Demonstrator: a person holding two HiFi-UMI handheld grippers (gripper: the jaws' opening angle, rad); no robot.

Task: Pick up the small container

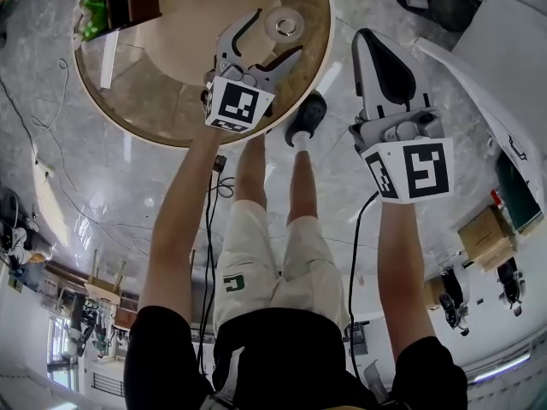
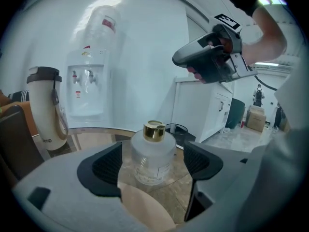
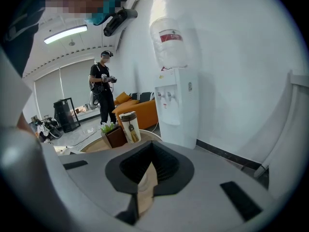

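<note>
I am at the reach step: my left gripper [image 1: 267,43] is over the round glass desk [image 1: 154,92] with its fingers [image 2: 107,166] spread wide. The small container [image 2: 153,151], a frosted bottle with a gold cap, stands upright on the desk between them. Neither pad touches it; there is a gap on each side, and the bottle looks a little nearer my left pad than my right. So nothing is gripped yet and the lift has not begun. As I judge it, the next move calls for centring the bottle between the pads and getting them level with the broad frosted body, not the narrow cap. Then I would close evenly so that one pad does not push it over before the other arrives, and lift only once both pads press. The glass looks smooth and the bottle sits near the desk's edge, so a lopsided squeeze could slide it or tip it. My right gripper [image 3: 148,167] hangs off to the side, clear of the desk, its fingers together with nothing between them. I see no part for it in this grasp. By count: one small container, one tall lidded travel mug [image 2: 46,110], one wooden box with green plants [image 3: 113,134], all three on the one desk; one water dispenser [image 2: 87,88] against the wall; two grippers.
</note>
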